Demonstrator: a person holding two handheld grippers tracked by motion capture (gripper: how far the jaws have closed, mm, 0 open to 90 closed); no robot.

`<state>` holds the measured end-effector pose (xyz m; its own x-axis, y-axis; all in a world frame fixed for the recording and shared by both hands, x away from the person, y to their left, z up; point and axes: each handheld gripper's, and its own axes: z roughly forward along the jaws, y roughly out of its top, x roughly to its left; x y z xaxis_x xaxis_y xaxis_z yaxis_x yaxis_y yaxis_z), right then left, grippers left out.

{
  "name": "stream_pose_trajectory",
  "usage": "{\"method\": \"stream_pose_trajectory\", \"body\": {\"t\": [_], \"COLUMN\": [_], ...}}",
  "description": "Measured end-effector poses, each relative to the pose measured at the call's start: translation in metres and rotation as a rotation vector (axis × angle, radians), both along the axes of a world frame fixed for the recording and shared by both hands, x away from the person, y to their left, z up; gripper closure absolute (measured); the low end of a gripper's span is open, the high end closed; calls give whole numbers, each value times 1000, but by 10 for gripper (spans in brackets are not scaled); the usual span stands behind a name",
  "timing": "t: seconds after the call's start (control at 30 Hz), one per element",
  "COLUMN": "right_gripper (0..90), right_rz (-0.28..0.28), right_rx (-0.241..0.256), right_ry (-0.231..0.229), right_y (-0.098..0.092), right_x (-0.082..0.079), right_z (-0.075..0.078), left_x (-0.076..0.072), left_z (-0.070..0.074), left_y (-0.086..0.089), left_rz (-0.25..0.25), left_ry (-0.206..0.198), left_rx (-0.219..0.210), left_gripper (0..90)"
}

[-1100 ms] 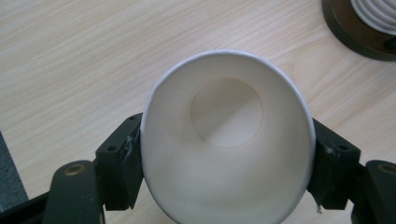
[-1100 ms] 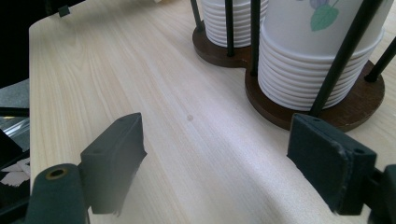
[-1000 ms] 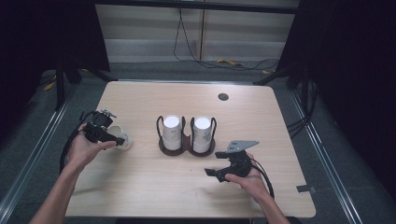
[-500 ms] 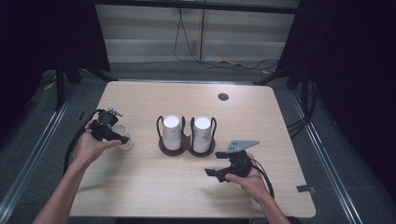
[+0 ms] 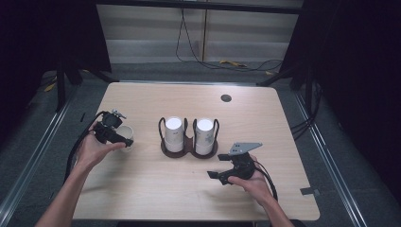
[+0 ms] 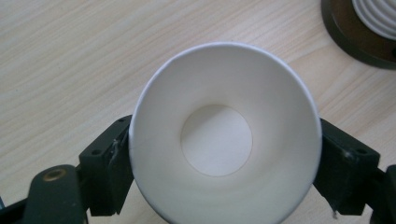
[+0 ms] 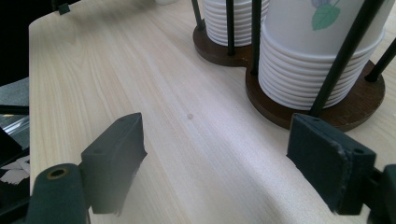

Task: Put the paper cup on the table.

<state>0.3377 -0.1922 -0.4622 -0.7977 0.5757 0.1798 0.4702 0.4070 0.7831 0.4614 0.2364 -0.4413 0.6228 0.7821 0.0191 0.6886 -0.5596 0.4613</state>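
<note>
While the right gripper [image 5: 218,176] is idling wide open and empty, the left gripper [image 5: 124,141] is clasping a paper cup [image 6: 224,135]; a gentle squeeze would avoid crushing it

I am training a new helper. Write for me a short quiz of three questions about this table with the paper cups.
1. True or false: the left gripper has its jaws on both sides of a paper cup.
2. How many stacks of cups stand in the wooden holder?
3. The right gripper is: A) shut on a cup; B) open above the bare table; C) inside the holder.

Key: 1. True. 2. Two. 3. B.
</note>
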Motion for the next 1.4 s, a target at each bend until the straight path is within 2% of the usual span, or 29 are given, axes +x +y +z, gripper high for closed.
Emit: {"method": "stream_pose_trajectory", "body": {"t": [0.2,0.33,0.5,0.77,0.9,1.07,1.13,1.2,1.4], "right_gripper": [190,191,191,193,193,193,194,195,195], "right_rz": [1,-1,0,-3,-3,-3,-4,-3,-8], "right_rx": [-5,-5,-4,-1,-4,-4,-3,-3,-2], "right_ry": [2,-1,2,-2,-2,0,-1,0,1], "right_y": [1,1,1,-1,-1,-1,-1,-1,-2], "right_x": [0,0,0,0,0,0,0,0,1], "right_z": [0,0,-1,1,1,1,1,1,0], "left_x": [-2,-6,-10,-18,-22,-27,-29,-30,-41], "left_z": [1,0,-1,-6,-9,-11,-12,-15,-16], "left_y": [2,5,11,21,26,31,34,37,42], "left_rz": [-11,15,26,61,79,79,79,88,82], "left_ry": [-9,-17,-32,-63,-73,-77,-78,-68,-88], "left_rx": [-9,-33,-42,-91,-130,-154,-151,-173,-202], "left_gripper": [185,184,188,200,193,190,192,192,217]}}
